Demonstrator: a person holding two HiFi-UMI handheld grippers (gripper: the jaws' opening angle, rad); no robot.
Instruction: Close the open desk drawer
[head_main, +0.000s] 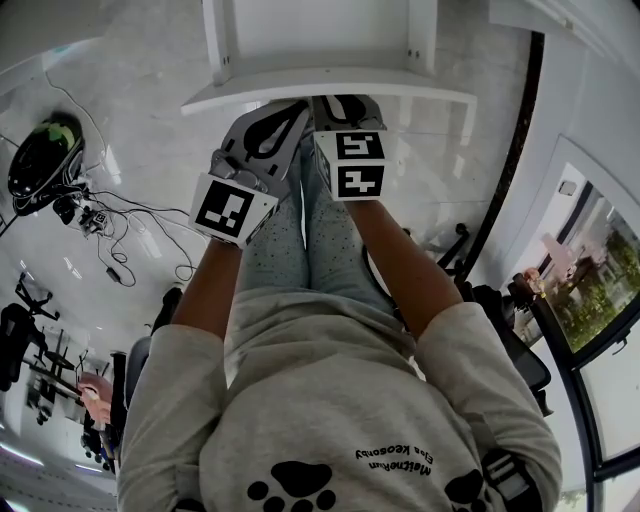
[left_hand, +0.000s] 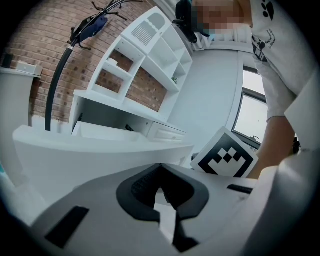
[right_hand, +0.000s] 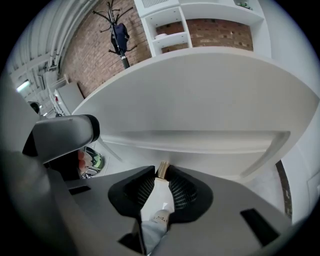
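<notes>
The white drawer (head_main: 318, 88) juts out from the desk at the top of the head view, its front panel toward me. Both grippers are at that panel. My right gripper (head_main: 342, 102) points down at it, and in the right gripper view a small brass knob (right_hand: 162, 168) sits pinched between the tips of the right gripper (right_hand: 163, 172). My left gripper (head_main: 283, 115) is just to its left; in the left gripper view the left gripper (left_hand: 160, 167) has its tips together and nothing between them. The drawer's inside is hidden from the gripper views.
A white shelf unit (left_hand: 150, 55) stands against a brick wall behind the desk edge (left_hand: 100, 155). On the floor to the left lie a helmet (head_main: 42, 158) and loose cables (head_main: 130, 225). Black chair parts (head_main: 500, 330) are at the right, and my legs (head_main: 310, 240) are below the drawer.
</notes>
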